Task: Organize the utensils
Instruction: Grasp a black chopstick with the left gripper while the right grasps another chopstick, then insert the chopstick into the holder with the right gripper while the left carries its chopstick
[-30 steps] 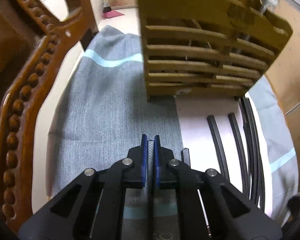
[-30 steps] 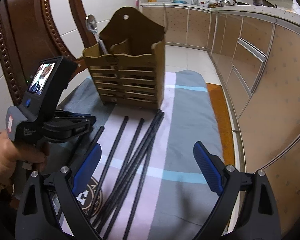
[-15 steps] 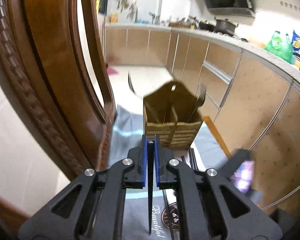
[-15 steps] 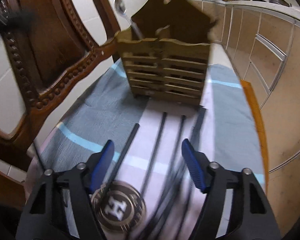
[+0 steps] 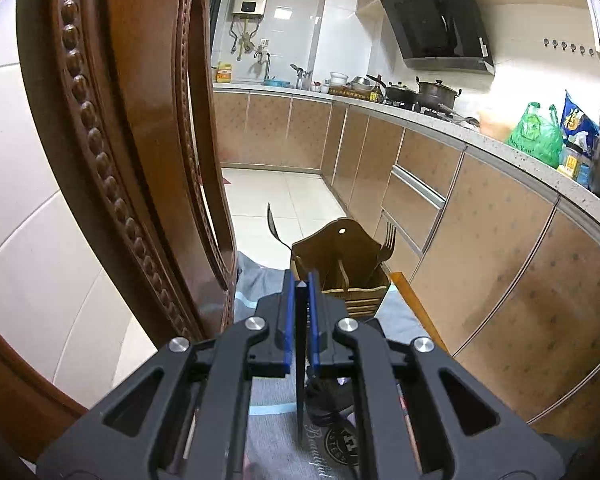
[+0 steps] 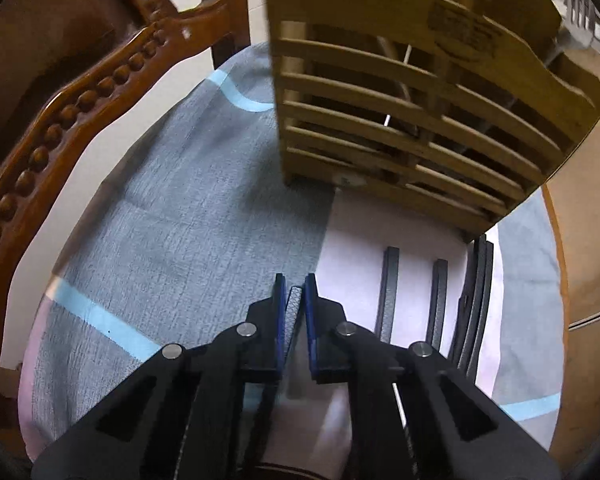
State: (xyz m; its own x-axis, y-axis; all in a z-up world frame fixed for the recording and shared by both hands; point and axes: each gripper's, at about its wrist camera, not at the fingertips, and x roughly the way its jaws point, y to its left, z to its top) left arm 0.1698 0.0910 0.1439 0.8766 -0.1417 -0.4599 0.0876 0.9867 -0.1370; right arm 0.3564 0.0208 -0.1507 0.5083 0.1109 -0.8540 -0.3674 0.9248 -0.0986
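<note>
Lower end of the black chopstick (image 5: 300,380) is hidden behind the left gripper (image 5: 300,280). The wooden holder (image 6: 420,92) is cut off at the top edge in the right wrist view; the fork (image 6: 578,20) there is blurred. Chopsticks (image 6: 476,300) on the cloth are partly covered by the right gripper (image 6: 296,284).

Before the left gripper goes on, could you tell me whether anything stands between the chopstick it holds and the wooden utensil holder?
Nothing visible does. The left gripper holds a black chopstick raised above the cloth, and the wooden utensil holder stands just beyond, its top open.
</note>
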